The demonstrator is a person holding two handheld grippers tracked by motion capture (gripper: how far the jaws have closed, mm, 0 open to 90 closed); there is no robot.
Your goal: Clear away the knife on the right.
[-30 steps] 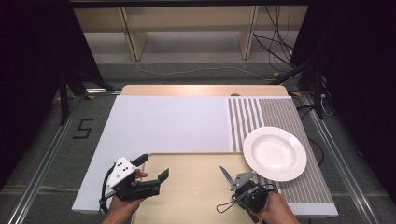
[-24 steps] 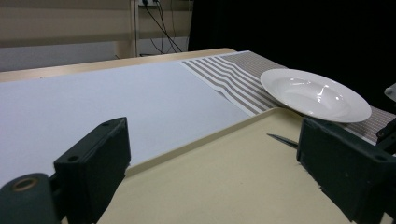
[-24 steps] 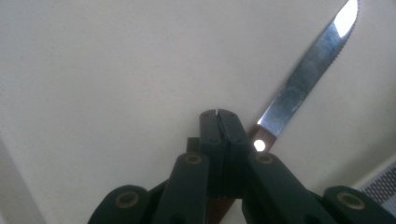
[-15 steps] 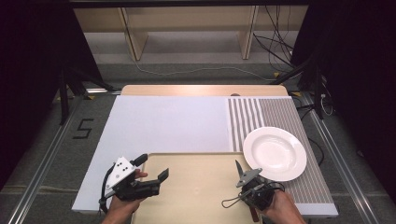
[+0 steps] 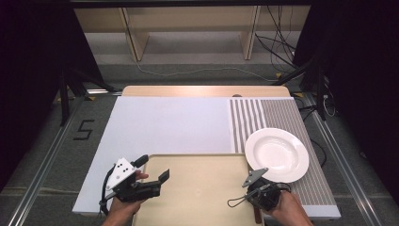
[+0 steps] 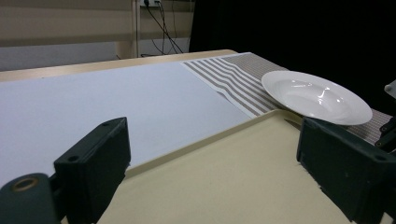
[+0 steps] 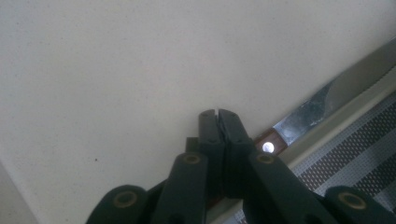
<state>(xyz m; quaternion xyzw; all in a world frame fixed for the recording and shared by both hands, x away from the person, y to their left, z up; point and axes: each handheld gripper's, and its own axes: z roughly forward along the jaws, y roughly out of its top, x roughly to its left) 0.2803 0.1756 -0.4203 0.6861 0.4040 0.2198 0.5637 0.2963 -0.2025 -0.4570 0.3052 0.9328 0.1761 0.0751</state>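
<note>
The right gripper [image 7: 218,112] points down at a cream tray [image 7: 116,70], its two black jaws clenched together with nothing seen between them. Just behind the tips lies a knife [image 7: 327,100], flat on the tray and tight along its right rim, its brown riveted handle passing under the jaws and its steel blade running away from them; whether the jaws touch the handle cannot be told. Beyond the rim is a striped mat [image 5: 282,117], and on it a white plate [image 5: 276,154] that overlaps the tray's far right corner. The left gripper [image 5: 154,167] hangs over the tray's left edge, released, its jaws wide with nothing in them. The likely trouble is that the knife lies low against the rim, leaving little room for a jaw to get beside the handle; tips that come down badly could skid off it, or shove the blade toward the plate. The right gripper view gives the blade and rivet close up, while the high view catches just the handle's end by the person's right hand. The left gripper view shows the plate's [image 6: 317,95] rim overhanging the tray.
</note>
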